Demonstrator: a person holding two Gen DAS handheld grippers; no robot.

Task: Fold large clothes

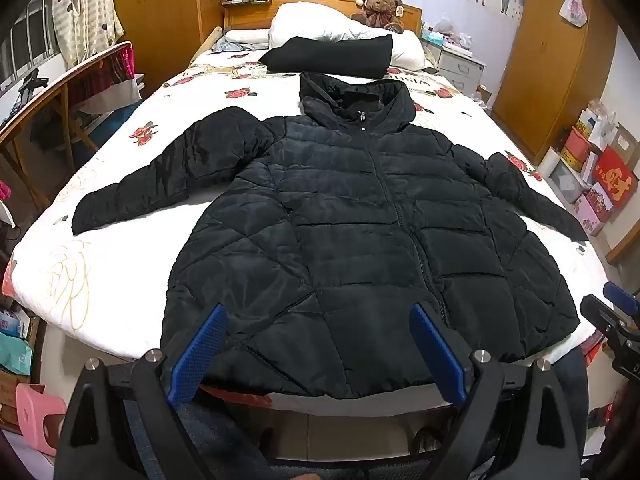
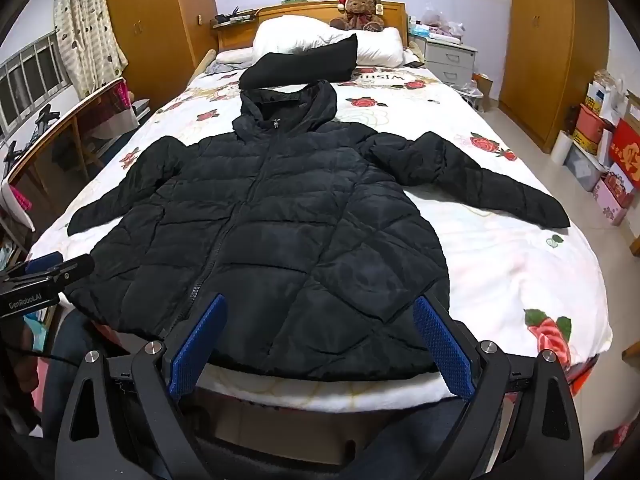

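A: Left gripper, state?

B: Jaws spread wide, nothing between the blue pads. It hangs off the foot edge of the bed, tips just over the hem of the black puffer jacket. No contact I can confirm.

A: Right gripper?

B: Same. Jaws wide apart, holding nothing, blue pads bare. Jacket hem sits in the gap ahead of the tips, not pinched.

A: Where's the jacket relative to the jaws?

B: Straight ahead of both, flat on the rose-print quilt, front side up, zipped. From the left jaws the zipper runs ahead, nearer the right-hand pad. From the right jaws it runs ahead and left of centre.

A: Sleeves?

B: Both spread outward. Left sleeve far ahead-left of the left jaws; right sleeve ahead-right of the right jaws. Hood at the far end, pointing away.

A: Beyond the hood?

B: A folded black garment lying against a white pillow, teddy bear at the headboard. All well beyond the tips.

A: Grippers see each other?

B: Yes. Right one at the far right rim of the left view, left one at the left rim of the right view, both beside the hem corners.
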